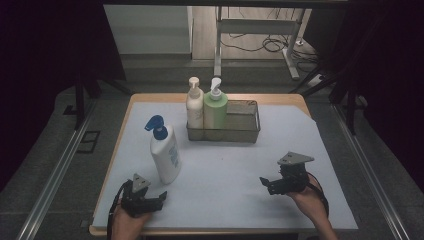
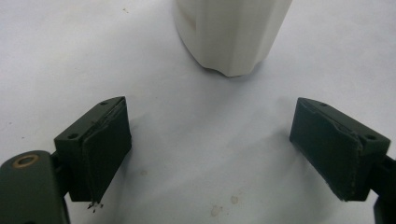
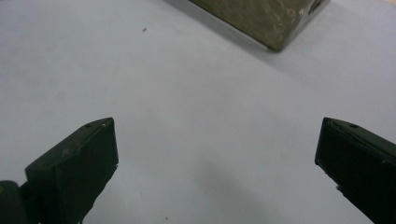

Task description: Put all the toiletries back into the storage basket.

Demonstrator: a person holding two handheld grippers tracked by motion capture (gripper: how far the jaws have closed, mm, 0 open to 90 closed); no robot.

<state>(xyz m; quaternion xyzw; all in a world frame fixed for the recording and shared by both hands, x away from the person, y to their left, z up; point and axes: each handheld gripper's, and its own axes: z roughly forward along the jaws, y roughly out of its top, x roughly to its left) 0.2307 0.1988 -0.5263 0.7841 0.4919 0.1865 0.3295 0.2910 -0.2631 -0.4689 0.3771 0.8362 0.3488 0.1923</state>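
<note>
A white pump bottle (image 1: 165, 151) with a blue pump head stands upright on the white sheet at the left; its base (image 2: 231, 32) shows just ahead of my left gripper. My left gripper (image 1: 156, 198) rests open near the front edge, just in front of that bottle, nothing between its jaws (image 2: 212, 154). A cream pump bottle (image 1: 194, 105) and a green pump bottle (image 1: 215, 107) stand upright in the left end of a metal mesh basket (image 1: 247, 125). My right gripper (image 1: 266, 184) is open at the front right, apart from the basket, whose corner (image 3: 266, 18) appears ahead of it.
A white sheet (image 1: 230, 165) covers most of the wooden table (image 1: 150, 97). The right half of the basket holds nothing. Beyond the table stand a desk frame (image 1: 260, 35) and floor cables. Dark curtains flank both sides.
</note>
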